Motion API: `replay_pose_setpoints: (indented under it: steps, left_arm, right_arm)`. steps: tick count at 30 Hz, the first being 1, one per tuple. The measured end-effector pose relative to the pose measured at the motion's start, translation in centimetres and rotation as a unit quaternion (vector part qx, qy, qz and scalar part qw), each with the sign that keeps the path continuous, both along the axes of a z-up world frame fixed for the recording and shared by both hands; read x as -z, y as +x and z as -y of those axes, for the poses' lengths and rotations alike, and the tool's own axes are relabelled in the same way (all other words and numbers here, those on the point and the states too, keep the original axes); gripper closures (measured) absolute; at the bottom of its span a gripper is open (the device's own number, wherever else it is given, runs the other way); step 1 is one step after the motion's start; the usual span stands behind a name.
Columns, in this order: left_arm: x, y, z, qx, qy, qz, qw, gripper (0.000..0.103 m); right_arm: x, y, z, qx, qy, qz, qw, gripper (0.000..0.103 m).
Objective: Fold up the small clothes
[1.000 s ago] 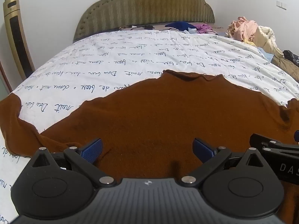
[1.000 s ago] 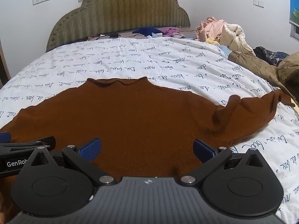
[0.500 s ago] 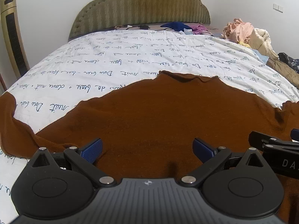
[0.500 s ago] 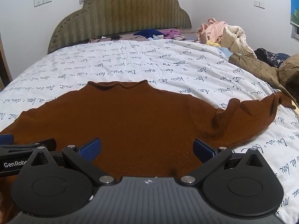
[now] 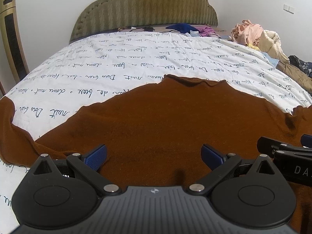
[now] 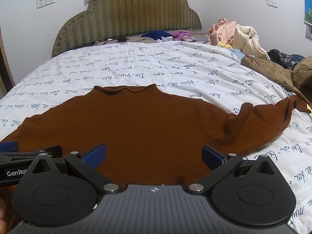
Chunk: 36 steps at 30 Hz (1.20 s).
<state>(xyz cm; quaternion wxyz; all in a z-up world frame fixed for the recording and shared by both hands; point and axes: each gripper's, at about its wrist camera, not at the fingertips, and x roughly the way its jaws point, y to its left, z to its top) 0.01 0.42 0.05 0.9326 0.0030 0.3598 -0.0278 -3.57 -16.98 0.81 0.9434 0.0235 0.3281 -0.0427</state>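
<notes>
Left wrist view: one brown sweater [image 5: 165,120] lies flat across the lower half of the frame on the bed [image 5: 136,64], collar toward the headboard [image 5: 144,5], one sleeve trailing to the left edge. Left hand-held gripper [image 5: 154,155], bottom centre: jaws spread wide, nothing between them, over the hem. Right hand-held gripper [image 5: 286,156] shows at the right edge. One clothes pile [image 5: 257,37], upper right. Versus 1.0 s ago: headboard sits higher in frame.

Right wrist view: same sweater [image 6: 140,120], one bunched sleeve at right. Right hand-held gripper [image 6: 154,155]: jaws wide apart, empty. Framing nearly unchanged.
</notes>
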Motion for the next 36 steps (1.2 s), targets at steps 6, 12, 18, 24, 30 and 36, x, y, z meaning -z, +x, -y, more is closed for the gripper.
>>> replay_pose_setpoints:
  steps: [6,12,18,24,30,36]
  left_arm:
    - [0.01,0.11,0.28,0.003,0.011,-0.001,0.9999,0.000]
    - [0.05,0.18,0.34,0.005,0.010,0.001,0.9999,0.000]
    - [0.03,0.26,0.32,0.005,0.009,0.000,1.0000,0.000]
    - [-0.09,0.25,0.18,0.003,0.009,0.002,1.0000,0.000]
    - [-0.16,0.37,0.07,-0.001,0.011,0.003,0.9999,0.000]
    - [-0.12,0.48,0.06,-0.003,0.014,0.001,0.9999,0.000]
  right_arm:
    - [0.06,0.10,-0.04,-0.003,0.004,-0.002,1.000,0.001]
    - [0.10,0.19,0.13,-0.006,0.007,-0.003,1.000,0.001]
    - [0.01,0.18,0.19,-0.009,0.011,-0.001,1.000,0.001]
    - [-0.07,0.18,0.43,-0.009,0.013,0.000,1.000,0.001]
    - [-0.11,0.14,0.56,-0.009,0.015,0.000,1.000,0.001]
    - [-0.08,0.13,0.73,-0.011,0.019,0.001,1.000,0.001]
